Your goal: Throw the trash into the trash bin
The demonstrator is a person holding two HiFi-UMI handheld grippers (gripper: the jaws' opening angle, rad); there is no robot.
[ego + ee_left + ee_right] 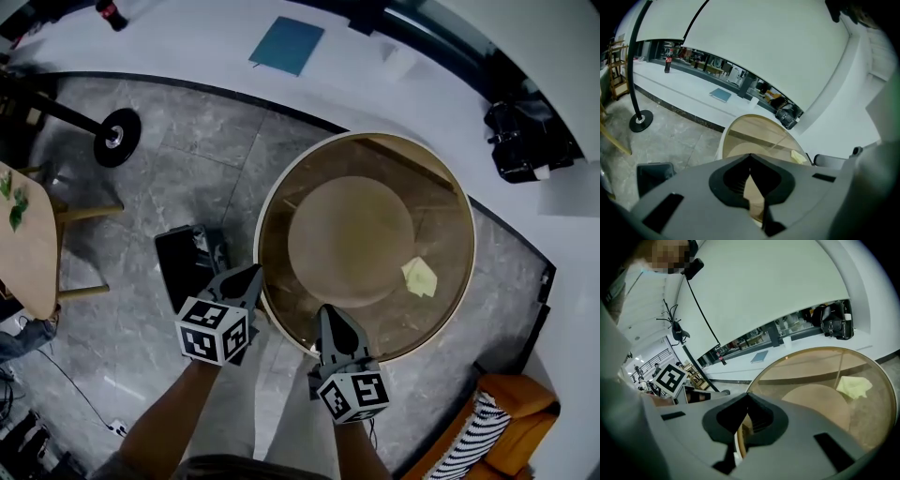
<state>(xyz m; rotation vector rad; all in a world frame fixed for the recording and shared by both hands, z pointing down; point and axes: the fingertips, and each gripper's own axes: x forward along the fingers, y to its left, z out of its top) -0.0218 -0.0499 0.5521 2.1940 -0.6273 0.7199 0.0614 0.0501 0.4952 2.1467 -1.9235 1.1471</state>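
Note:
A crumpled yellow paper (419, 277) lies on the right side of a round glass table (272, 187); it also shows in the left gripper view (798, 156) and the right gripper view (854, 386). A black trash bin (183, 267) stands on the floor just left of the table. My left gripper (251, 274) hangs between the bin and the table's rim, shut and empty (750, 155). My right gripper (328, 314) is over the table's near edge, also shut with nothing in it (748, 395). Both point toward the table.
A white ledge at the back holds a blue book (288, 44), a cola bottle (111, 14) and a black bag (520, 141). A lamp base (117, 138) and a wooden table (28, 244) stand left. An orange sofa (511, 398) sits at bottom right.

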